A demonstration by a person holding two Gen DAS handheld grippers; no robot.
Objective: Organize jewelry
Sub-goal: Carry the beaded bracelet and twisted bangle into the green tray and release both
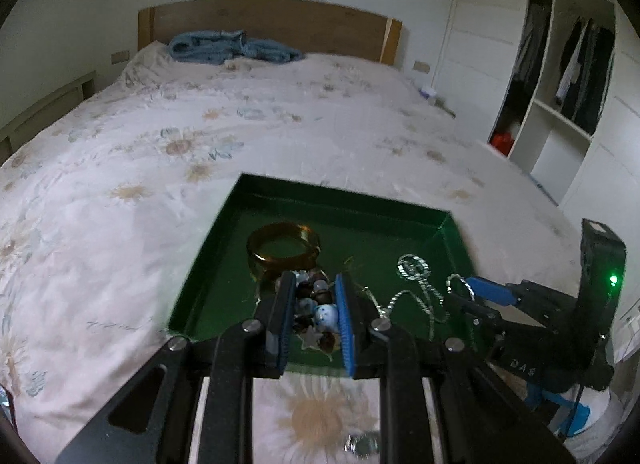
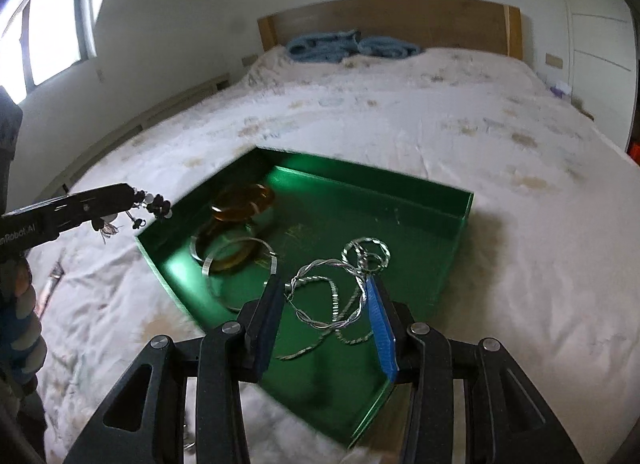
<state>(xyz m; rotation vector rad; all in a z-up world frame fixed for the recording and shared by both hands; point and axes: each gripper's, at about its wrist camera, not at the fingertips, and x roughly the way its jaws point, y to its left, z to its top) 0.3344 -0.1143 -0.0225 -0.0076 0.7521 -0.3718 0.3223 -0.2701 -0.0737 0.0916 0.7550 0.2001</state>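
Observation:
A green tray (image 1: 340, 194) (image 2: 360, 168) lies on the flowered bedspread. In it are an amber bangle (image 1: 284, 246) (image 2: 244, 202), a thin silver bangle (image 2: 240, 254) over a second amber one, and a silver chain with a round pendant (image 1: 412, 266). My left gripper (image 1: 315, 280) (image 2: 132, 192) is shut on a bracelet of dark and white beads (image 1: 320, 304) (image 2: 158, 204), held over the tray's near left edge. My right gripper (image 2: 324, 284) (image 1: 464, 288) hangs over the tray's near right part, its pads pressing a twisted silver bangle (image 2: 332, 296) (image 1: 460, 284).
The bed (image 1: 160, 184) stretches back to a wooden headboard (image 1: 272, 22), with a blue blanket (image 1: 232, 46) (image 2: 352, 46) at the pillow end. An open wardrobe (image 1: 560, 96) stands on the right. A small silver piece (image 1: 362, 444) lies on the bedspread in front of the tray.

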